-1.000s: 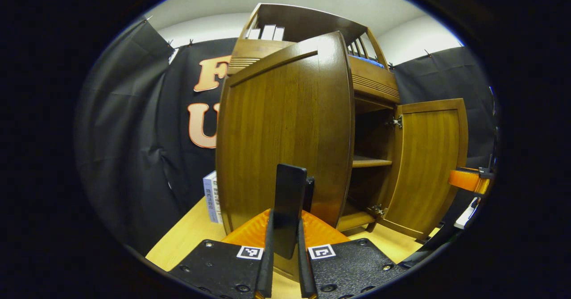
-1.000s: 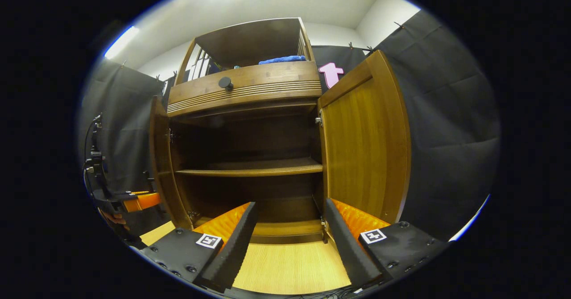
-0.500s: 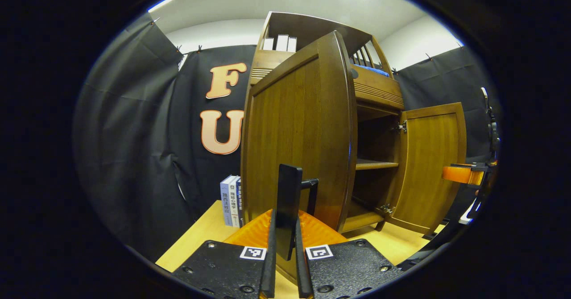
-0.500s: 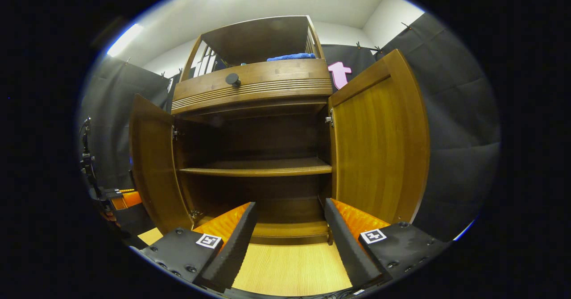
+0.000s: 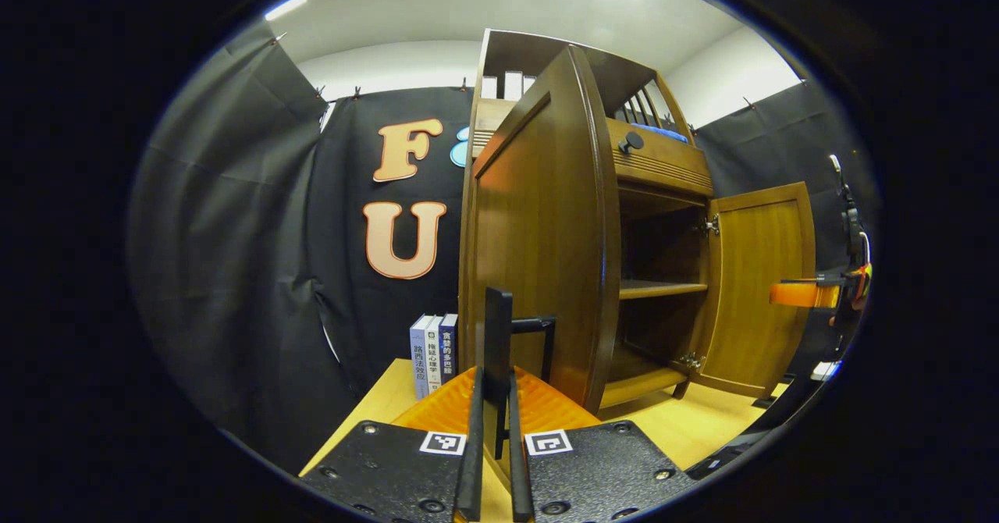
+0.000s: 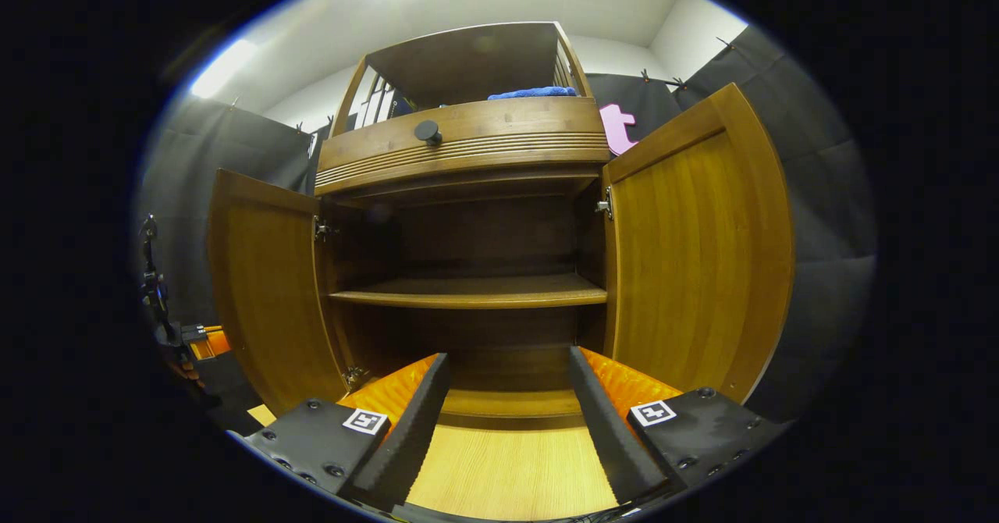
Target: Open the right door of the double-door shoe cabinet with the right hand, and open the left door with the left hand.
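Observation:
The brown wooden shoe cabinet (image 6: pixel 468 136) stands with both doors swung out. In the left gripper view the left door (image 5: pixel 538 234) is seen nearly edge-on, and my left gripper (image 5: pixel 493 382) is shut on its black bar handle (image 5: pixel 497 328). The right door (image 5: pixel 761 289) hangs open at the far right. In the right gripper view my right gripper (image 6: pixel 507 398) is open and holds nothing, facing the bare inner shelf (image 6: pixel 468 293) between the left door (image 6: pixel 265 289) and the right door (image 6: pixel 687 250).
Several books (image 5: pixel 433 351) stand on the light wooden table (image 6: pixel 511 468) left of the cabinet. A drawer with a round black knob (image 6: pixel 427 130) sits above the doors, and a blue cloth (image 6: pixel 531 92) lies on top. Black cloth walls surround the booth.
The left door has swung further out with my left gripper still on its handle. The right gripper has stayed open and shifted only slightly.

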{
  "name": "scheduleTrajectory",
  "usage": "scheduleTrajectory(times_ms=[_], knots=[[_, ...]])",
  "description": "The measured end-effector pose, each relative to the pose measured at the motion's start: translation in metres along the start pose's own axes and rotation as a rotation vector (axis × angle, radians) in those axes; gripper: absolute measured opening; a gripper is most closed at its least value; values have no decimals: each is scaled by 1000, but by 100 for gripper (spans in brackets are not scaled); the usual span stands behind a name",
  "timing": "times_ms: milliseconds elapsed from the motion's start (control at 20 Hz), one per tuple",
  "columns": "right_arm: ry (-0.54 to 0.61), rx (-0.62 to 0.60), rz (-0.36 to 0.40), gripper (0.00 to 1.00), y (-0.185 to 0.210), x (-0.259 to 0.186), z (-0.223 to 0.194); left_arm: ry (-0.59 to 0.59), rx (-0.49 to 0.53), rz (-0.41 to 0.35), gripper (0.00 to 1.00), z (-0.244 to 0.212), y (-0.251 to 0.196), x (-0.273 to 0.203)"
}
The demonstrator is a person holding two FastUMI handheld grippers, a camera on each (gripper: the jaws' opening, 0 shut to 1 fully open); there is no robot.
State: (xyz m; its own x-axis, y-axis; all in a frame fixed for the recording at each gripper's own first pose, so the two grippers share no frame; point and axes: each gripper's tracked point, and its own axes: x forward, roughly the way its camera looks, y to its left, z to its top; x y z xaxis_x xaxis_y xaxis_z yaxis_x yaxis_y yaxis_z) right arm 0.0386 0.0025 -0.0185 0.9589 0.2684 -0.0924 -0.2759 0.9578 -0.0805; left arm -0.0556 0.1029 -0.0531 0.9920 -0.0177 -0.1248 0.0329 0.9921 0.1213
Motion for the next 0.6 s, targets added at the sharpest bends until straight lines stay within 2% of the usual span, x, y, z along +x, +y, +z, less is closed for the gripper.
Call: scheduleTrajectory(times_ms=[50,150,300,350,450,500,550,600], knots=[[1,1,6,98,2,0,-1,-3,0,1,11,0,7,-1],[4,2,12,98,4,2,-2,-17,-29,19,11,1,24,2],[11,4,21,98,9,6,-4,-25,-67,-23,11,-1,19,7],[13,4,23,98,10,5,-4,-23,-57,-34,7,-3,19,5],[15,5,30,98,10,7,-5,24,-21,-56,17,-15,19,0],[17,7,34,98,12,7,-6,51,-3,-63,18,-22,19,-7],[20,10,38,98,11,8,-7,66,11,-66,10,-26,17,-15],[24,13,43,98,12,9,-9,78,16,-69,13,-26,16,-26]])
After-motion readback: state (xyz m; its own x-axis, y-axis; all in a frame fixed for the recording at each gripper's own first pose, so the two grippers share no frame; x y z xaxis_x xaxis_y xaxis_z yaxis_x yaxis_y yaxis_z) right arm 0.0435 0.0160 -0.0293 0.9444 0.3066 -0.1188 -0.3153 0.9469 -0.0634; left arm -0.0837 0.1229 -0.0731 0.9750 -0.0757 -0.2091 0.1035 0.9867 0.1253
